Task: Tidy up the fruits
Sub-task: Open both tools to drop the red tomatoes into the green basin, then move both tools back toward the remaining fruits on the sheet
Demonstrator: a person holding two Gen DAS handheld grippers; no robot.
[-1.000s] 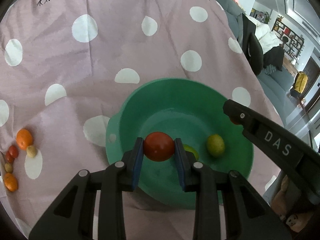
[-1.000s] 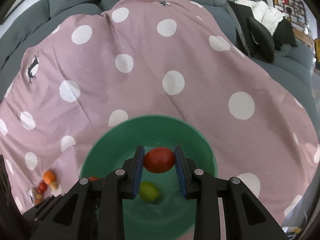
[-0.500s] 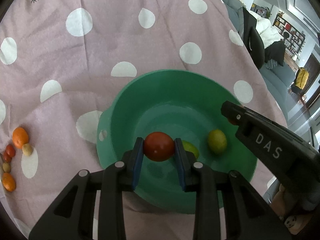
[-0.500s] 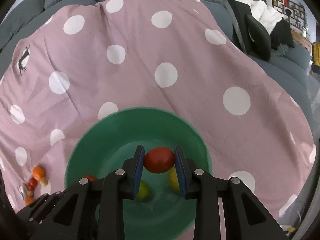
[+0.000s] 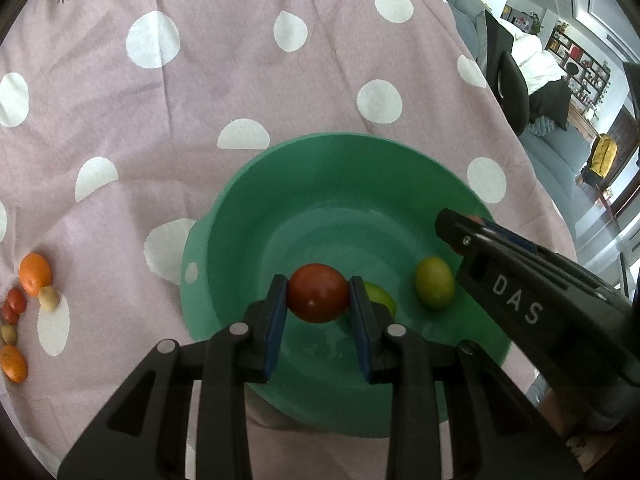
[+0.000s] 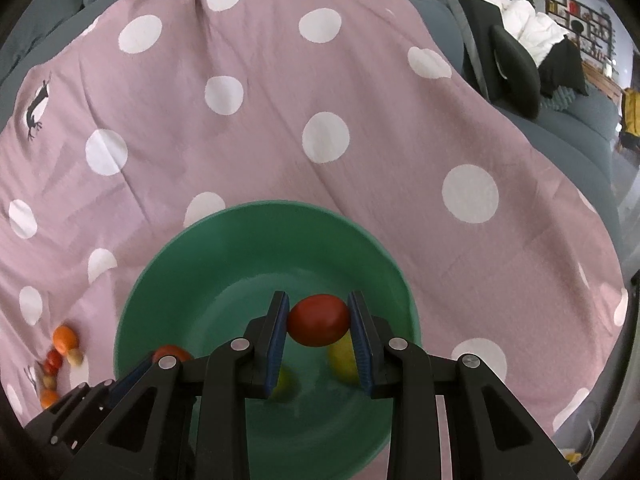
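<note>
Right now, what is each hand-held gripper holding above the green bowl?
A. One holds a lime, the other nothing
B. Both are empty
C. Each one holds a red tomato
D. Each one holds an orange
C: the left hand-held gripper clamps a red tomato and the right hand-held gripper clamps another red tomato, both over the green bowl.

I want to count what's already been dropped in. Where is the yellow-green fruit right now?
In the left wrist view the yellow-green fruit lies on the floor of the green bowl, right of the red tomato held in the left tongs, just below the right tongs' tip.
</note>
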